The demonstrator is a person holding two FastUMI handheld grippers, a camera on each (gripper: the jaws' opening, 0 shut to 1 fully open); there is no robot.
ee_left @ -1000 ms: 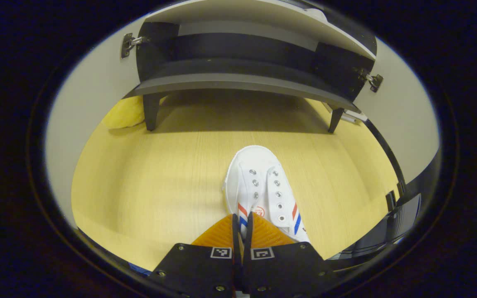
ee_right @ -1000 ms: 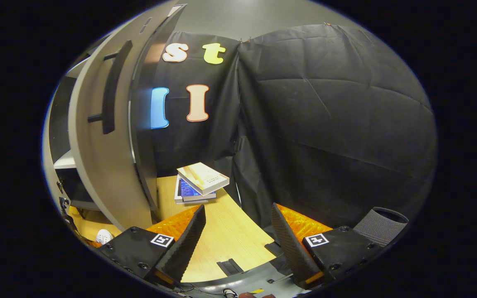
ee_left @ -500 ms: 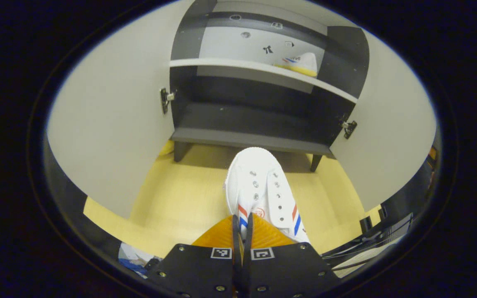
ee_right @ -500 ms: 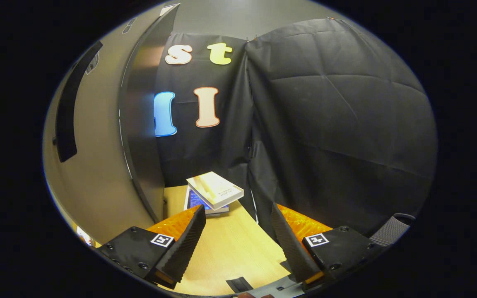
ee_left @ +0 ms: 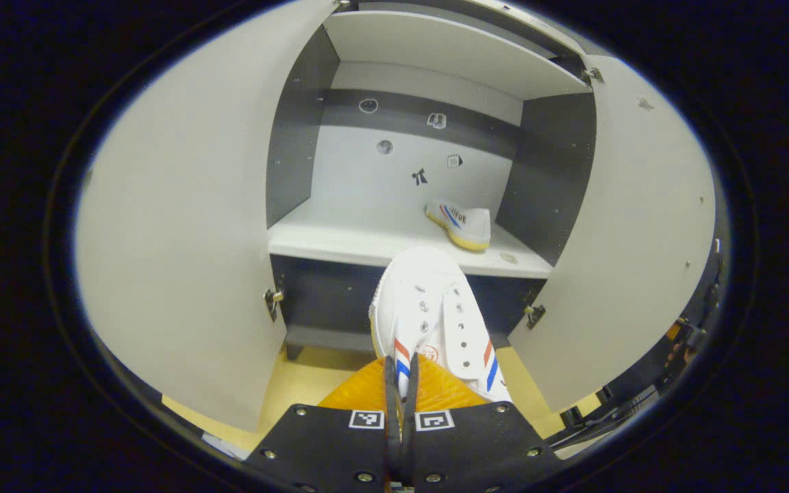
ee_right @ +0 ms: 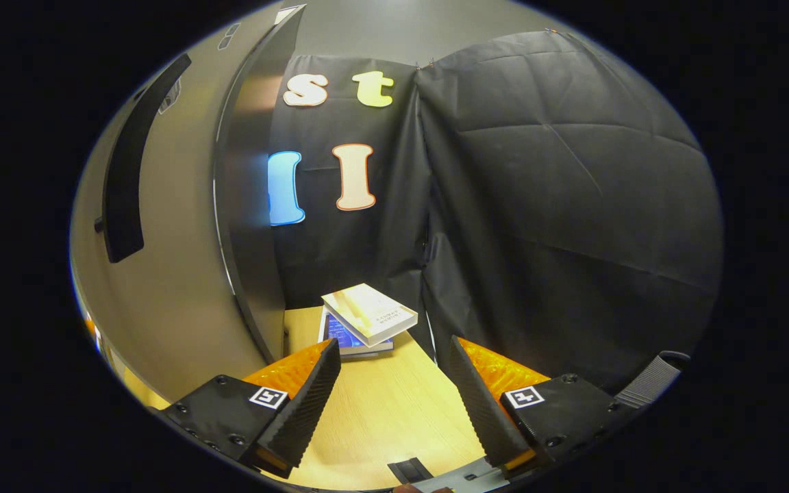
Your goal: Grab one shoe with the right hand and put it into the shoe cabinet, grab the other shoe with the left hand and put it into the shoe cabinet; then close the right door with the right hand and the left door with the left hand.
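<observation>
Raised since earlier: left gripper pinching held shoe by its collar, toe below shelf edge | other shoe ahead-right on shelf | right gripper spread, empty | risk: toe clips shelf edge, thin grip slips

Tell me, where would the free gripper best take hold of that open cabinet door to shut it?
Probably the long dark handle on the right door: it stands proud of the flat panel, upright, so the open right gripper could come at it from the front.
</observation>
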